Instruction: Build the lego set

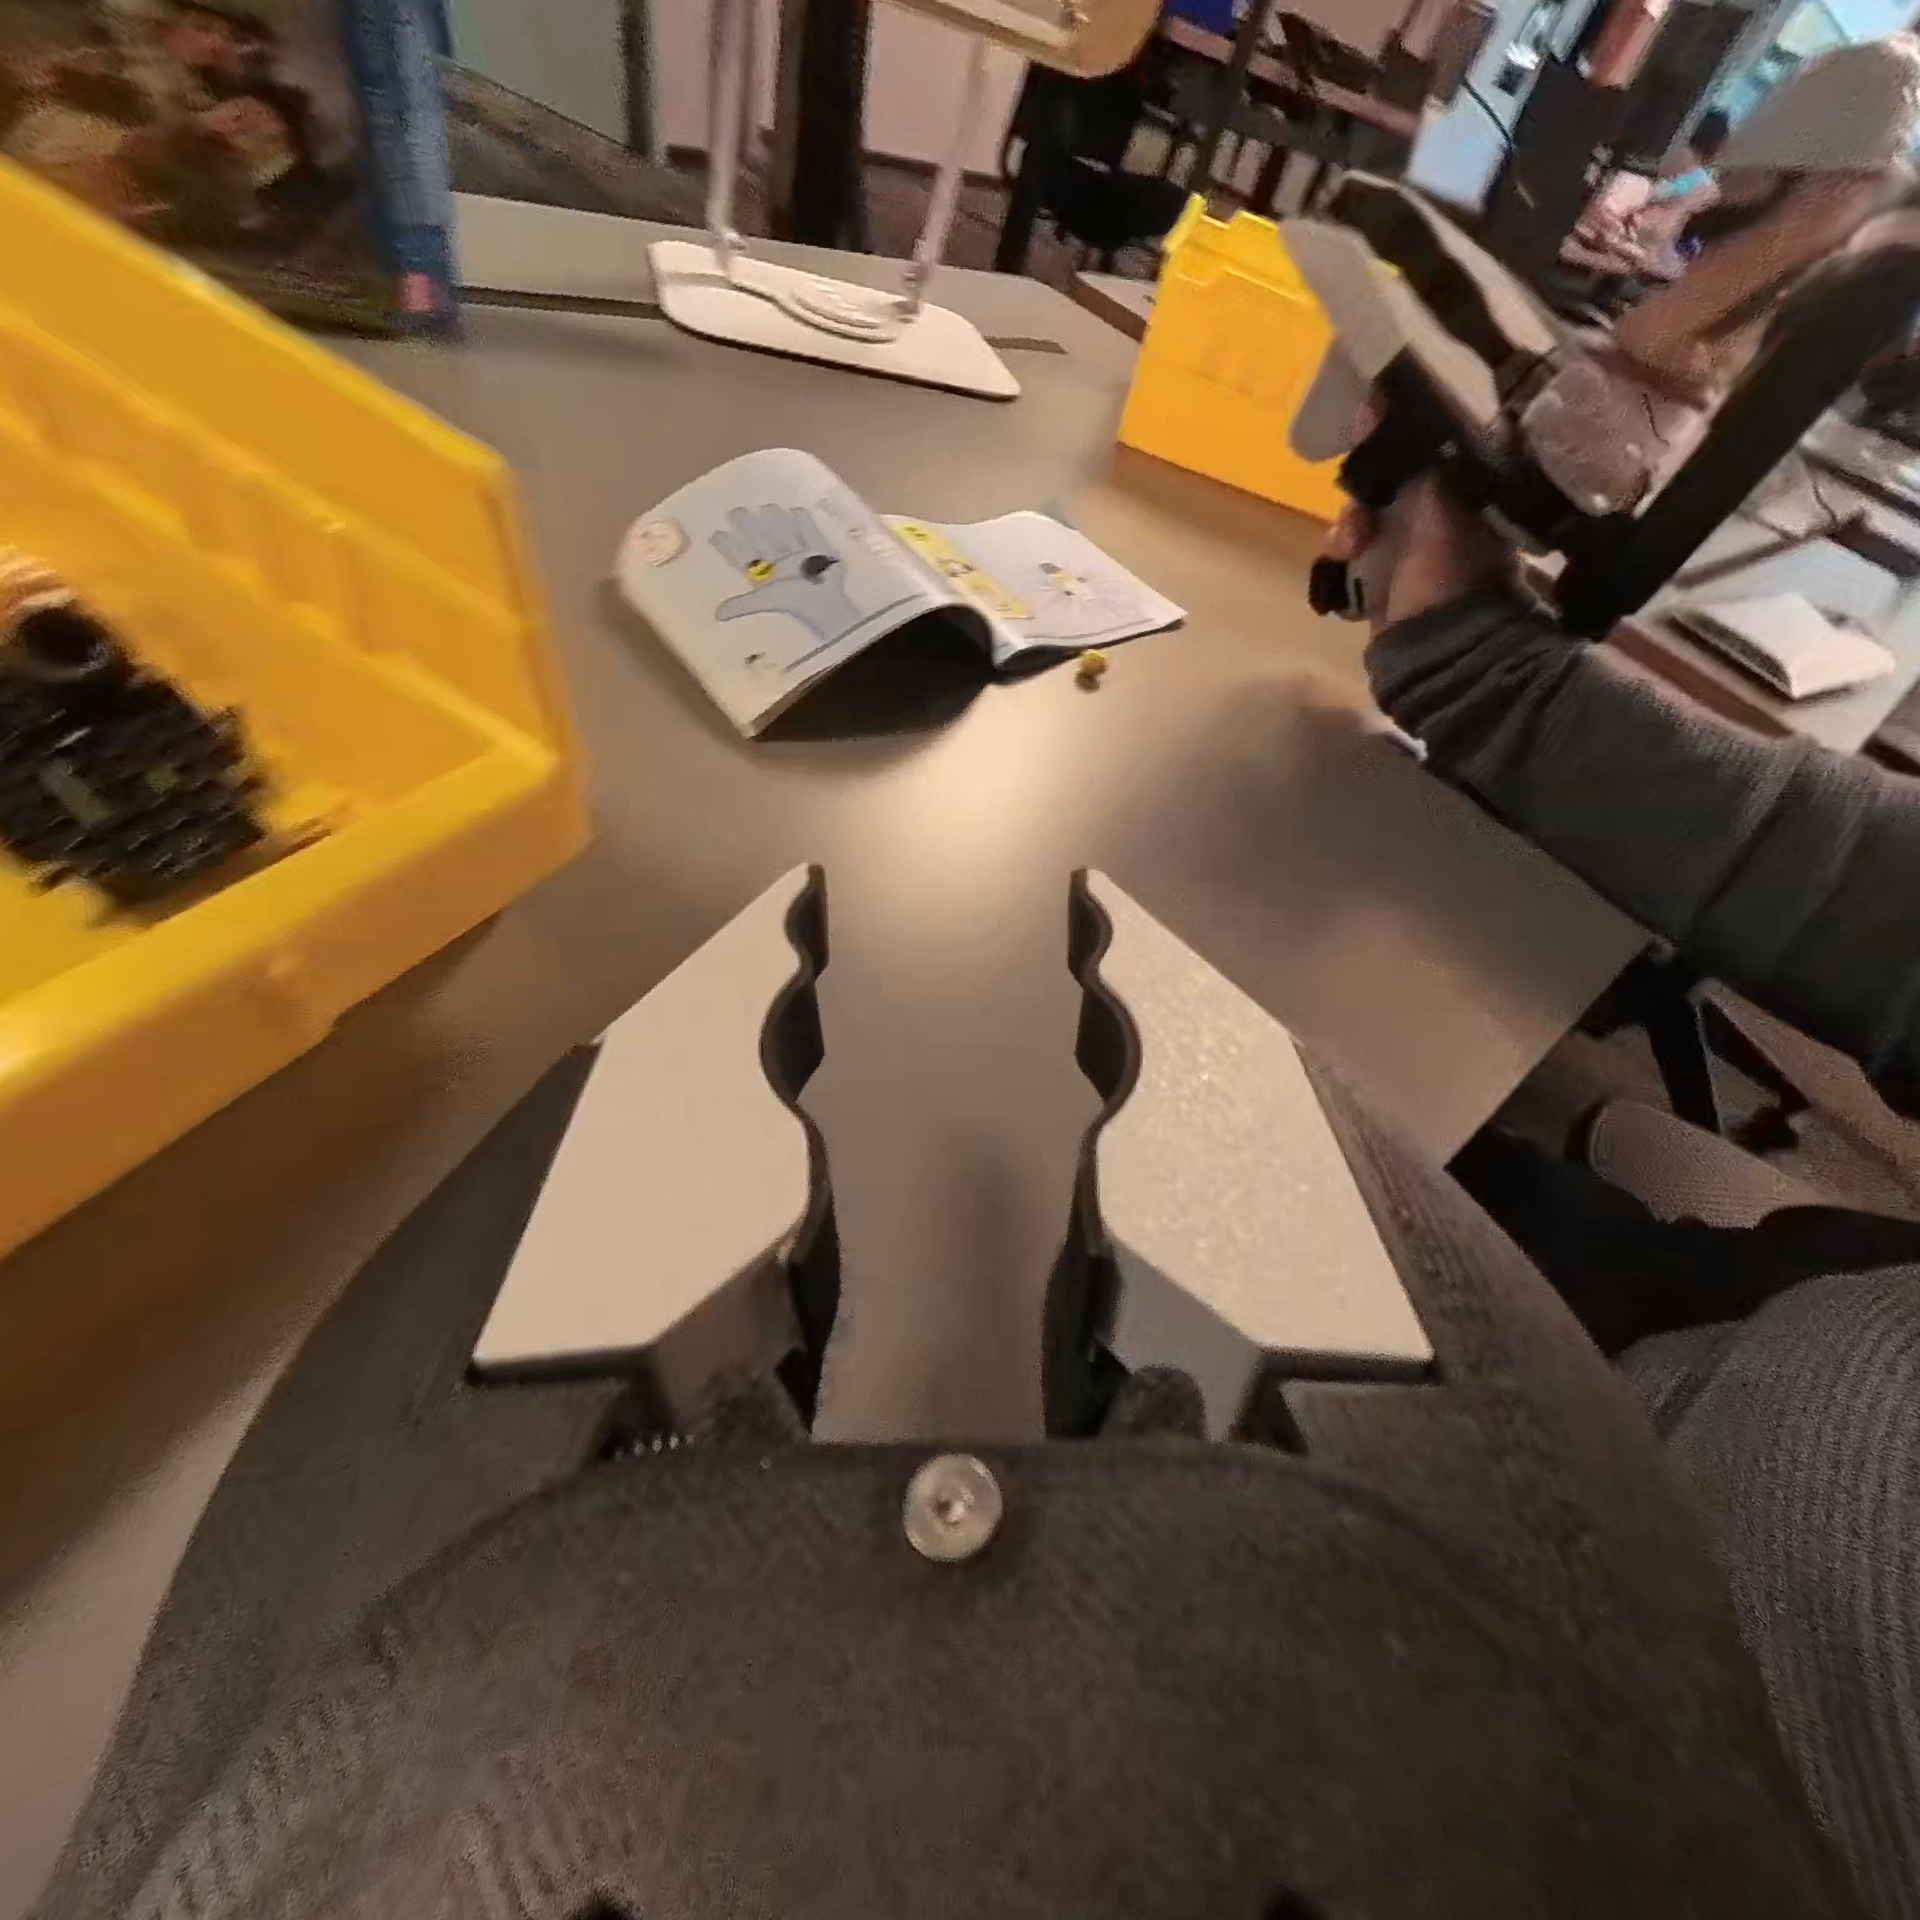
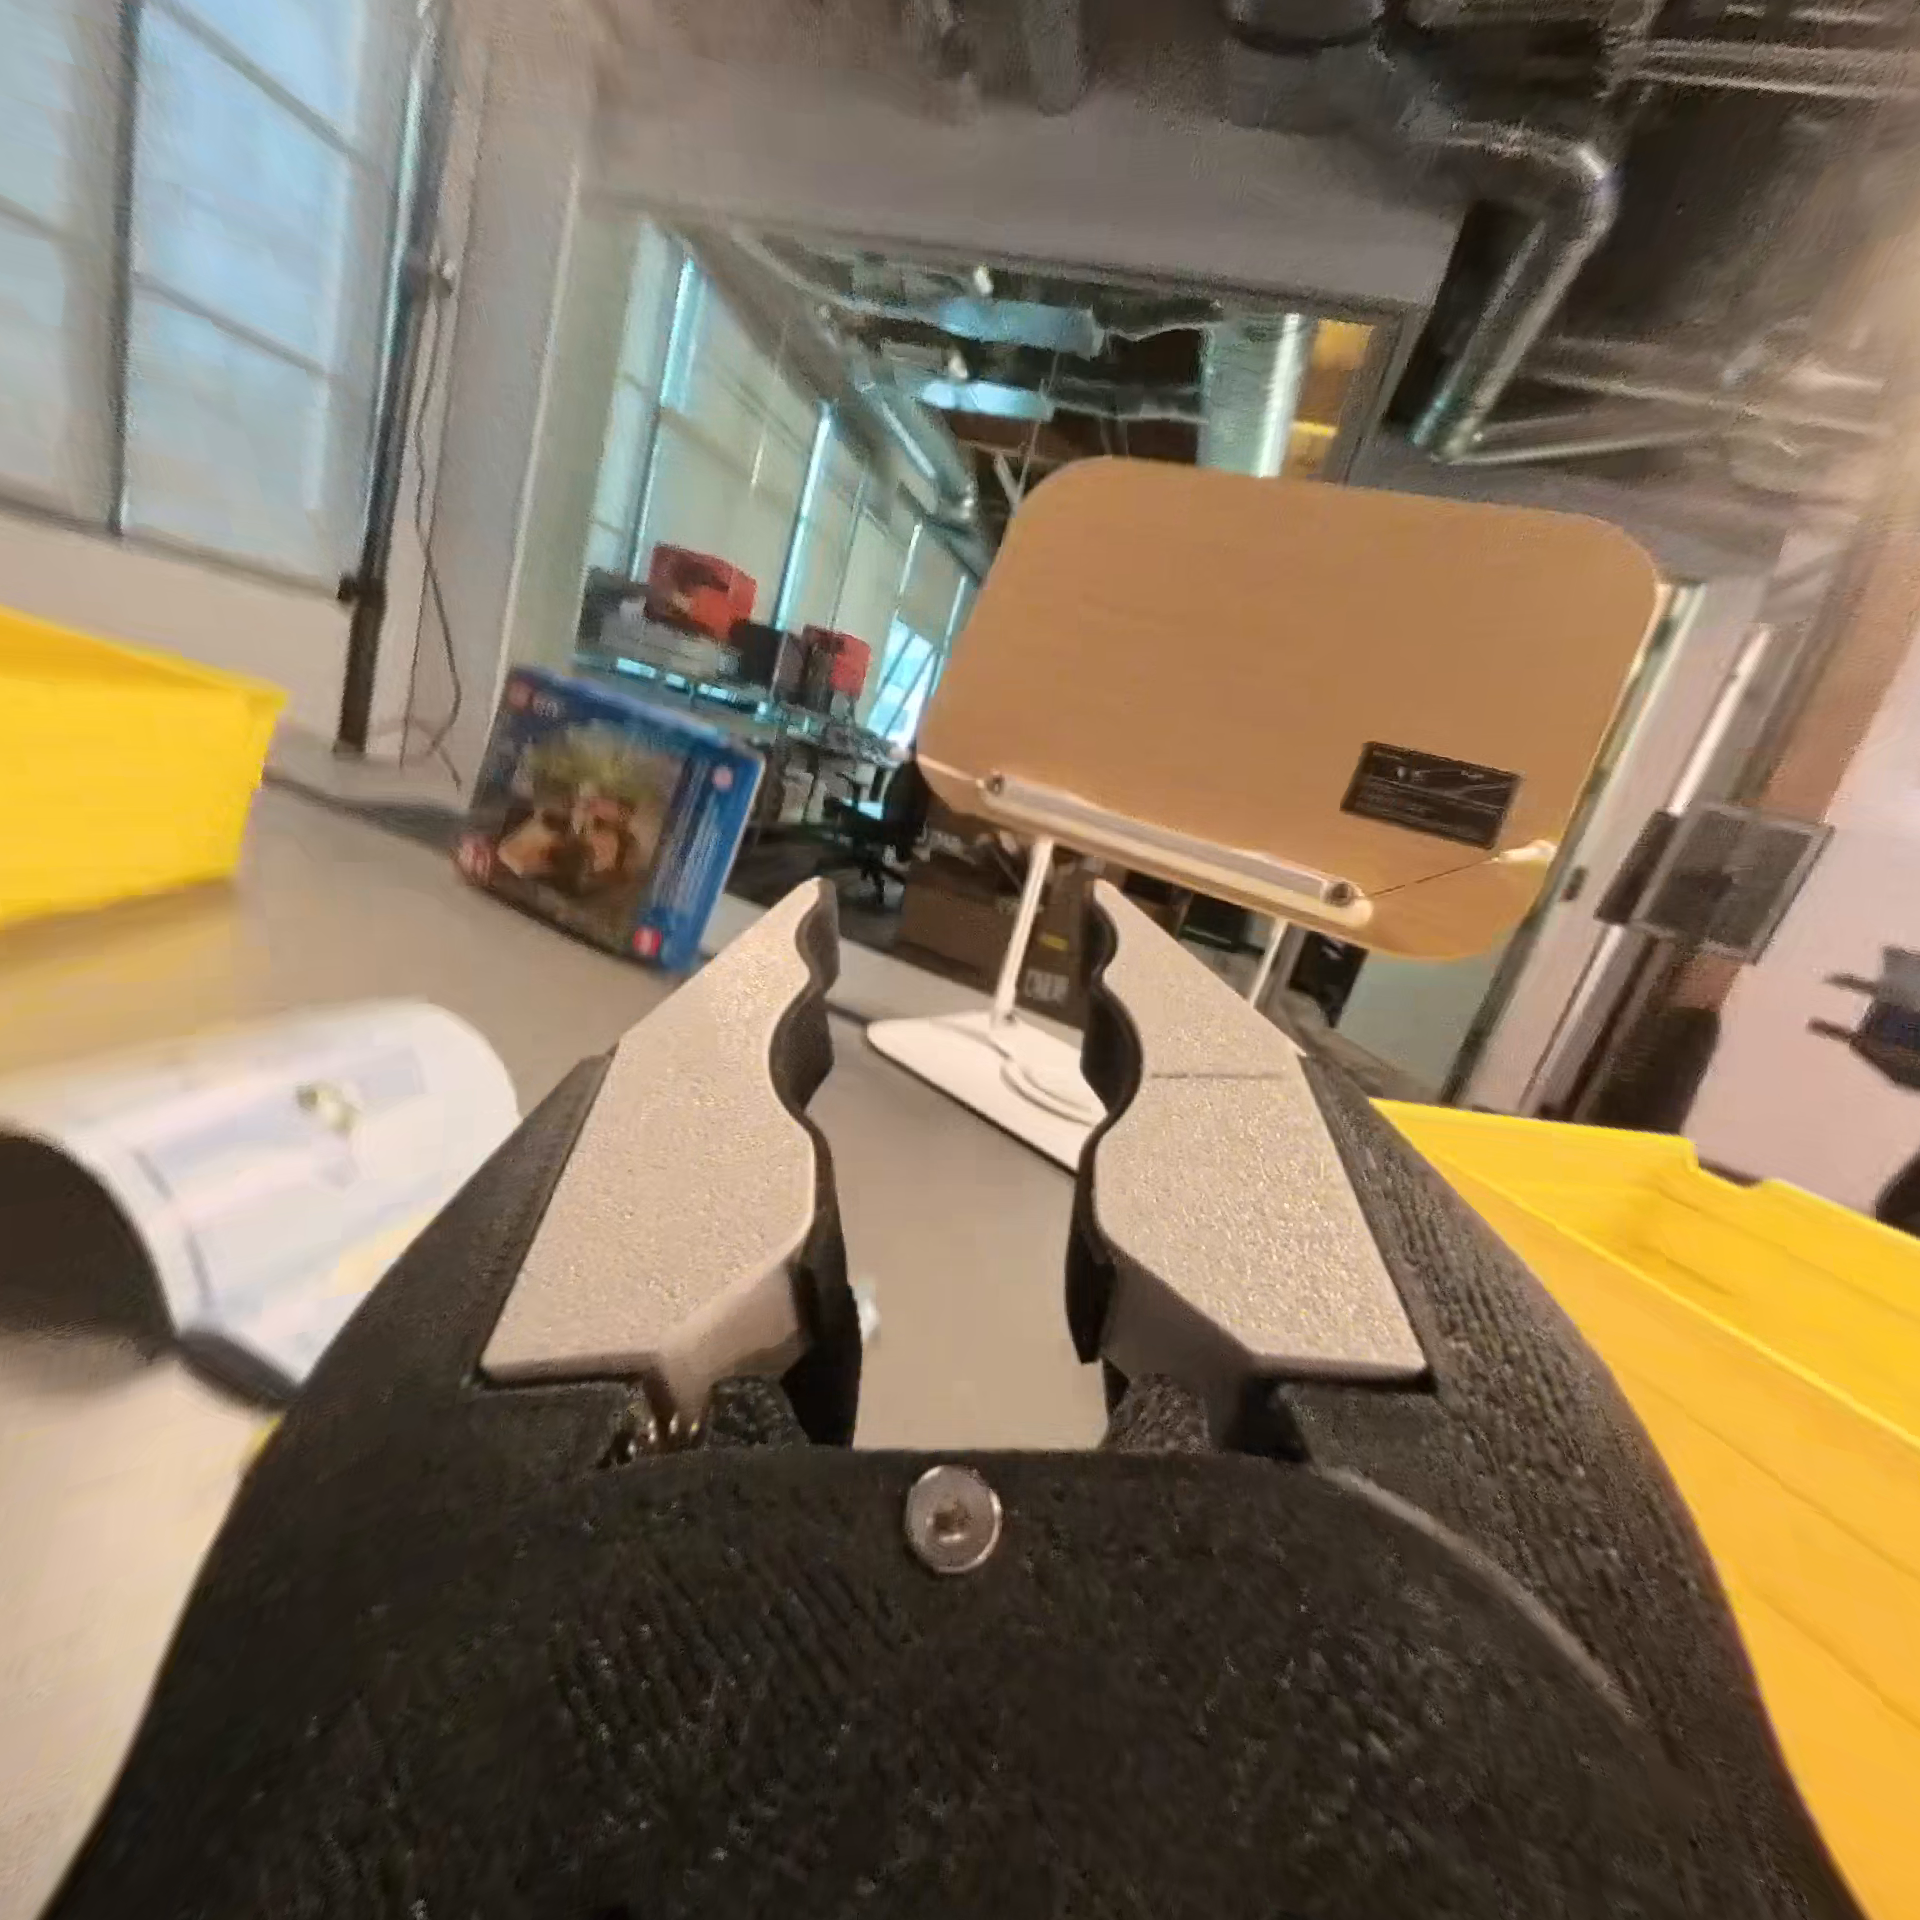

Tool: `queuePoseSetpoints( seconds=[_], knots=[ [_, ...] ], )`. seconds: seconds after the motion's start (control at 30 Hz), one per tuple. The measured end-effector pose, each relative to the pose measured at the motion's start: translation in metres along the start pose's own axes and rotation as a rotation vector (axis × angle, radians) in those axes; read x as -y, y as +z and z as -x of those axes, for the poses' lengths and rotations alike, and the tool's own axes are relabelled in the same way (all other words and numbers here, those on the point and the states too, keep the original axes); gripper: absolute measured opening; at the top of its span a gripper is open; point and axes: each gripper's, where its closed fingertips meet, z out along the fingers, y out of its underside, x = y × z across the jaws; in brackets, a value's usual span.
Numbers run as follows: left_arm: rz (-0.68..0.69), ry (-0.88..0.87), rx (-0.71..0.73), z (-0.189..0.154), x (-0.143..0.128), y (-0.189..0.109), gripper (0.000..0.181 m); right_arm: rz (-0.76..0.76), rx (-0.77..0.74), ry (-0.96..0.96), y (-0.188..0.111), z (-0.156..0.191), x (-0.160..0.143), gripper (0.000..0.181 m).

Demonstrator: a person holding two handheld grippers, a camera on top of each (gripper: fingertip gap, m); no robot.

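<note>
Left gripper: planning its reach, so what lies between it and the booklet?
Bare table only, between the left gripper and the booklet, in the left wrist view.

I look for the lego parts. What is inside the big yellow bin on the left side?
Inside the yellow bin lies a dark, blurred studded lego piece. The bin's near wall and the picture edge hide the rest of its floor, so more parts cannot be ruled out.

Bright, even indoor light glares softly on the table (image 1: pixel 935 790); wide-angle edges bend, sides smeared by motion blur.
</note>
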Motion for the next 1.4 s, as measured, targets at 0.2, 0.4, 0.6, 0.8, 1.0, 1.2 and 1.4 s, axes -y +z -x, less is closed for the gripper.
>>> queuePoseSetpoints(
  seconds=[0.2,0.4,0.6,0.8,1.0,1.2,1.4],
  knots=[
    [0.081,0.166,-0.089,-0.034,0.008,0.065,0.045,0.043,0.131,-0.162,-0.002,0.004,-0.027,0.037],
    [0.105,0.217,-0.153,-0.049,0.017,0.114,0.043,0.042,0.250,-0.141,0.007,0.018,-0.035,0.034],
    [-0.006,0.295,-0.158,-0.049,0.026,0.135,0.039,0.009,0.293,-0.138,0.006,0.025,-0.030,0.028],
    [-0.184,0.335,-0.097,-0.043,0.046,0.119,0.039,-0.008,0.304,-0.068,0.005,0.022,-0.026,0.025],
    [-0.188,0.310,-0.105,-0.041,0.047,0.119,0.039,-0.012,0.303,-0.089,0.004,0.023,-0.025,0.021],
    [-0.201,0.286,-0.115,-0.040,0.050,0.117,0.039,-0.003,0.311,-0.097,0.004,0.025,-0.028,0.017],
    [-0.217,0.233,-0.131,-0.037,0.053,0.115,0.039,0.005,0.316,-0.086,0.005,0.025,-0.029,0.017]
  ],
)
